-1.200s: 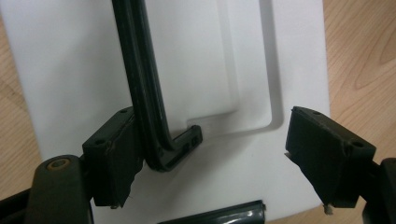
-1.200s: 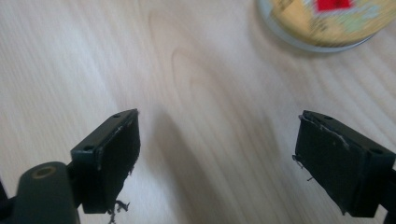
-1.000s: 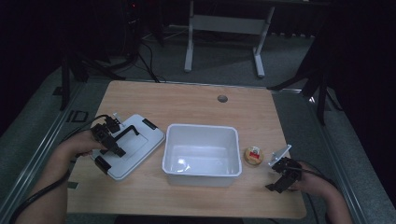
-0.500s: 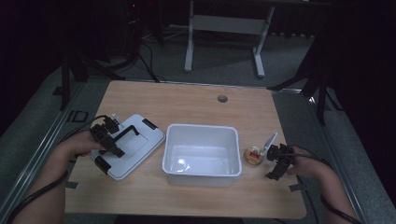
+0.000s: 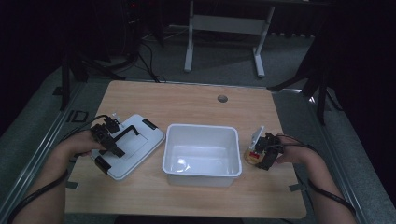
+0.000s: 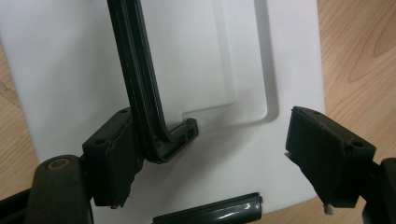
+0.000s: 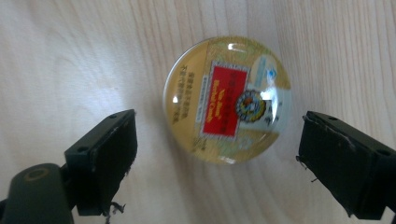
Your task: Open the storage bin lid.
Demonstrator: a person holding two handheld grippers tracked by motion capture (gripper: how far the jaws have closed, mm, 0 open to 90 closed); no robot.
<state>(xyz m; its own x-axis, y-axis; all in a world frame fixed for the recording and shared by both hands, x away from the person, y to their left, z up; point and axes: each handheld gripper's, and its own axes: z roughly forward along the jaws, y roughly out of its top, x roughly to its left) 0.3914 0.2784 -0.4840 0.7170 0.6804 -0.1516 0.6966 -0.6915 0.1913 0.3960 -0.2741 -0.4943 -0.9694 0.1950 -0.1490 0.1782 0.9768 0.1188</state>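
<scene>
Right gripper [image 7: 212, 154] wide open, holding nothing, hovering over the wooden table [image 5: 196, 105]. Round tin [image 7: 227, 99] just ahead of the fingertips, lying flat on the wood, more or less centred between the two jaws. Clear gap on both sides of the tin, no pad touching it. Yellow top with a red label, small print too blurred to read. In the high view, same right gripper [image 5: 261, 156] directly over the round tin [image 5: 251, 157], which is half covered by the gripper body; just beside it, toward the other hand, the white tub [image 5: 202, 154].

Left gripper [image 6: 219, 158] also open, jaws standing apart over the white lid [image 6: 196, 60]. Black handle [image 6: 140, 93] of the lid lying against the inner face of one pad, its bent end just past that pad; other pad well clear, gripping nothing. Hard to tell whether the pad truly presses the handle or only touches it. Black clip [image 6: 210, 212] near the fingertips, cut off by the lower edge. Far edge of the lid cut off at the top.

From above, left gripper [image 5: 109, 140] resting over the white lid [image 5: 140, 149], lid lying flat beside the tub. Beyond the table, dark floor and a metal stand [image 5: 224, 28], details hard to make out.
</scene>
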